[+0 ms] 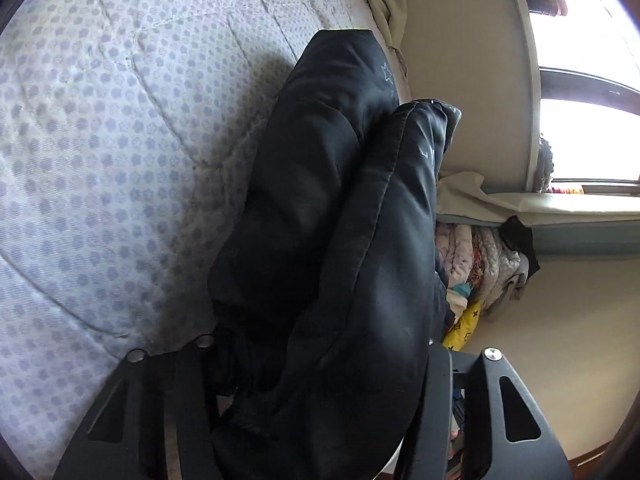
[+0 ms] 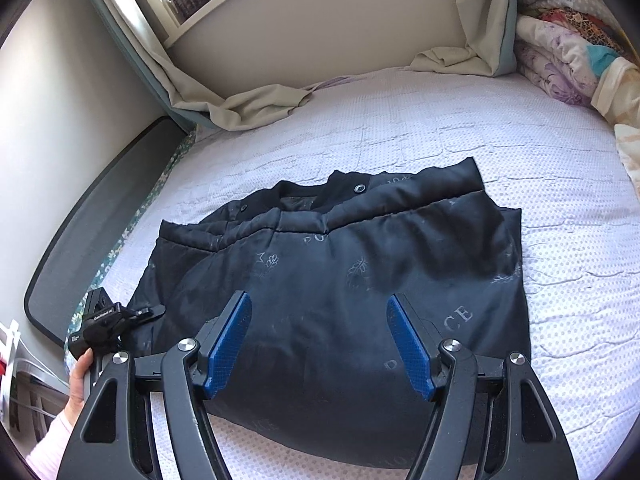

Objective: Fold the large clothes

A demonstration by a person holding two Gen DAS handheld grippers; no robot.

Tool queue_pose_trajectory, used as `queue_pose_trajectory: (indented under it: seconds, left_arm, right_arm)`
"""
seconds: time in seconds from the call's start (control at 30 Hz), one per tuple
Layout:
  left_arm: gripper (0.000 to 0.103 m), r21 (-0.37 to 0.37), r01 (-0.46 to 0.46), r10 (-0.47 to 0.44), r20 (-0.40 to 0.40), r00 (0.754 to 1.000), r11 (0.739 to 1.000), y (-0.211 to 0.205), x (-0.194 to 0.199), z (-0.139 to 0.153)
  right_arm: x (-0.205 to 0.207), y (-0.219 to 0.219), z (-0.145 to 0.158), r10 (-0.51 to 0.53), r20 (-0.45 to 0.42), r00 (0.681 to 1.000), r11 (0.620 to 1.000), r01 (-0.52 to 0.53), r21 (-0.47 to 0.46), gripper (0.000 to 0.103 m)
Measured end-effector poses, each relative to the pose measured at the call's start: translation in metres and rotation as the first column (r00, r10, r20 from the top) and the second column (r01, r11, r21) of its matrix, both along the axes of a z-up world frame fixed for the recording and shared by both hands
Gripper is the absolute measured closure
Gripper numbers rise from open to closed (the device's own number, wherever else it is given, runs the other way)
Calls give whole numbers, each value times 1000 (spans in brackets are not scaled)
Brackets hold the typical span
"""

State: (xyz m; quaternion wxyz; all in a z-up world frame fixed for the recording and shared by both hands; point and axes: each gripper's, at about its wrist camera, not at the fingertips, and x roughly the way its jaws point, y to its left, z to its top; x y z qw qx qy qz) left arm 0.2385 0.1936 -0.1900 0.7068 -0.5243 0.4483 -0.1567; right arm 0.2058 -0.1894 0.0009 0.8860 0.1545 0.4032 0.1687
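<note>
Two grippers work one black padded jacket, which lies on the quilted bed cover near the front edge of the bed. Judging by its shape, the folding is well along: the jacket is already a compact, roughly square bundle, collar and snap buttons at the far side, one layer lapped over another. What seems left is a last fold or a tidy-up of the left edge, which the left gripper has between its jaws; in the left wrist view the thick doubled fabric fills the gap between the black fingers, and the jaws appear pressed on it, though the pads themselves are hidden. In the right wrist view that tool shows small at the jacket's left edge, held by a person's hand in a pale pink sleeve.

The right gripper hovers above the near part of the jacket, its blue pads spread wide and pinching nothing.

Room to move: bare bed cover lies open beyond and to the right of the jacket. Left is tighter, with the dark bed rail and wall close by; a loose curtain drapes at the far edge, and piled bedding fills the far right corner
</note>
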Motion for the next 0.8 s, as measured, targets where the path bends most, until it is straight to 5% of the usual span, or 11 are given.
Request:
queue_pose_trajectory:
  seconds: [0.07,0.23,0.63,0.8]
  left_arm:
    - [57,7,-2,2,5,1000,1000,-2,1,4]
    - [64,23,-7,7,18,1000,1000,-8,4,18]
    - [70,27,-9,8,49,999,1000,1,-5,27]
    - [72,138,19,-37,127,991,990,-16,-11,67]
  right_arm:
    - [0,5,0,10,6,1000,1000,-10,-18,35]
    - [-1,27,2,58,62,996,992,-51,-119,72]
    - [21,81,-52,146,23,989,955,-135,-263,74]
    - [38,79,-80,131,1,991,960,-126,-248,77]
